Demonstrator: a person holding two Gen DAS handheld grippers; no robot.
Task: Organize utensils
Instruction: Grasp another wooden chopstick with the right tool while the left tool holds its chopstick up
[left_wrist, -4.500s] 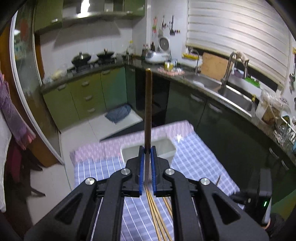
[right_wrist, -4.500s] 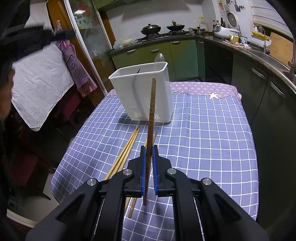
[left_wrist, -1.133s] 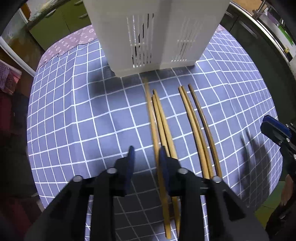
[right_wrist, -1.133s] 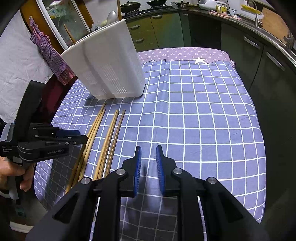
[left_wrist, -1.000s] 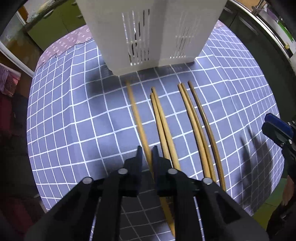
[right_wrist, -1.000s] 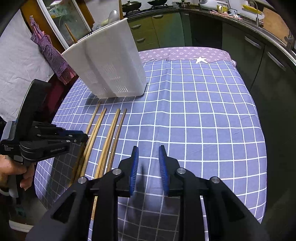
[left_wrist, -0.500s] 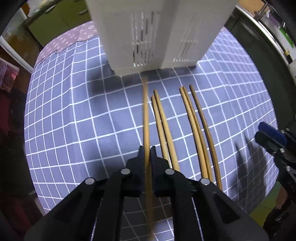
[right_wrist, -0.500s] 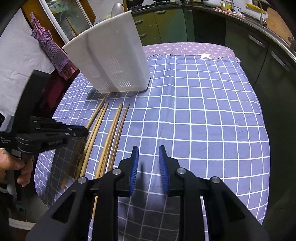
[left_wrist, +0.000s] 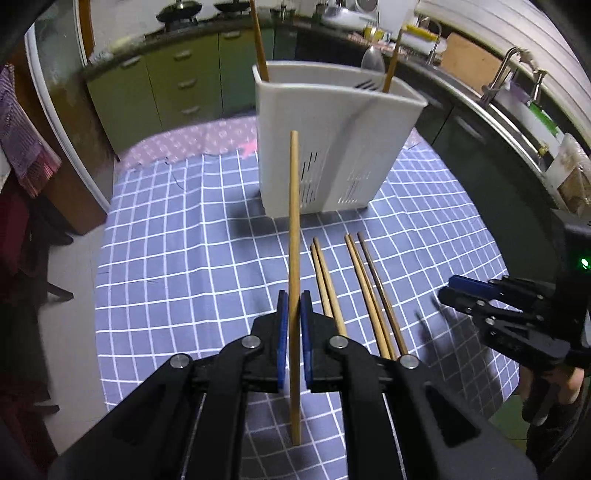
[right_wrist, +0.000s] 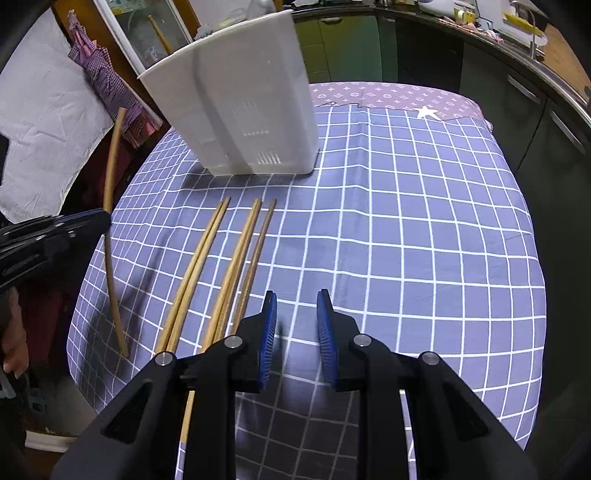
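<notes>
- A long light-brown wooden chopstick (left_wrist: 294, 236) stands nearly upright above the blue-and-white checked tablecloth (left_wrist: 184, 266), in front of the holder, its lower end off the cloth.
- The left gripper (left_wrist: 294, 317) is clamped on this chopstick around its lower half, the blue pads pressed to it from both sides.
- Four more wooden chopsticks (left_wrist: 354, 288) lie flat on the cloth just right of the held one, in two close pairs pointing toward the holder; they appear in the right wrist view too (right_wrist: 218, 266).
- The white slotted plastic utensil holder (left_wrist: 332, 147) stands upright on the cloth beyond the chopstick tips, apart from them; two chopsticks, a fork and a spoon rise from it.
- The right gripper (right_wrist: 297, 332) hovers over the cloth just right of the lying chopsticks, its blue pads spread apart with nothing between them.
- Green kitchen cabinets (left_wrist: 177, 85) line the wall behind.
</notes>
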